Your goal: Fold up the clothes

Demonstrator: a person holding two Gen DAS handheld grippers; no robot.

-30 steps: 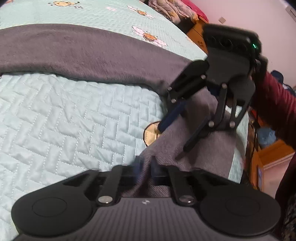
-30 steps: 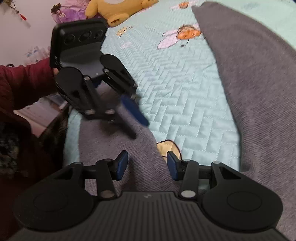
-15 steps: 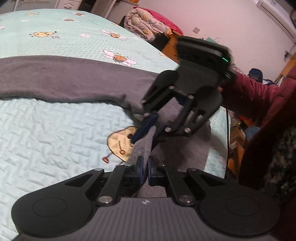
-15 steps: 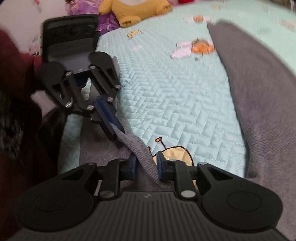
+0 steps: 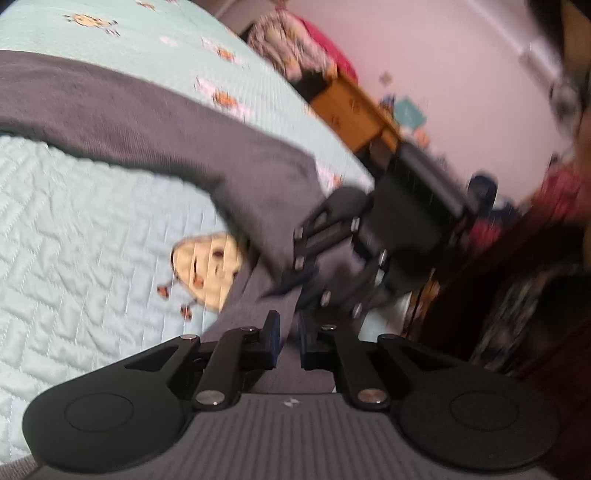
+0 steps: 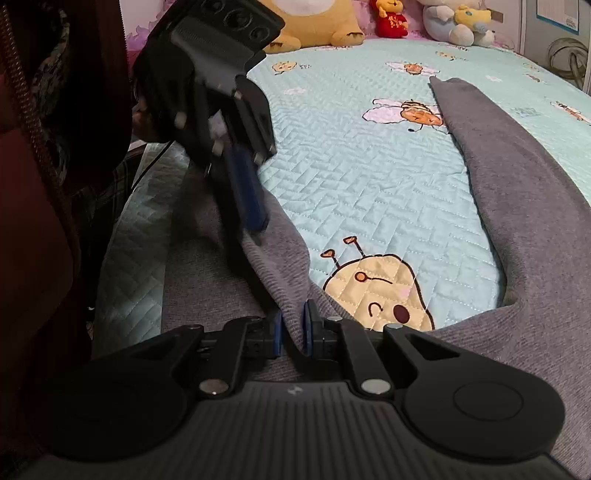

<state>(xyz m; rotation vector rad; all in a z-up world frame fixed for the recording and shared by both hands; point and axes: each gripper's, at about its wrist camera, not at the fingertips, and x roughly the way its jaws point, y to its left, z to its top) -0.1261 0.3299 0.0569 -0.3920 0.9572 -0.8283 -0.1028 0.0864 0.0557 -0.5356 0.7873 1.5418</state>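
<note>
A grey knit garment (image 5: 147, 122) lies spread in a long band across the bed. My left gripper (image 5: 288, 341) is shut on a raised fold of its near edge, with cloth between the blue pads. Just ahead in the blurred left wrist view, my right gripper (image 5: 291, 286) pinches the same edge. In the right wrist view, the right gripper (image 6: 291, 332) is shut on the grey garment (image 6: 517, 206). There the left gripper (image 6: 253, 221) comes down from the upper left, its pads closed on the lifted hem a short way along.
A mint quilted bedspread (image 6: 362, 177) with bee prints lies under the garment. Plush toys (image 6: 314, 22) line the far end. A wooden cabinet (image 5: 354, 107) and a heap of clothes (image 5: 295, 48) stand beyond the bed. A person's dark red sleeve (image 6: 44, 184) fills the left.
My right gripper, open a second ago, has closed on the garment's edge. Both grippers have lifted the hem off the bedspread, and the left view has swung and blurred.
</note>
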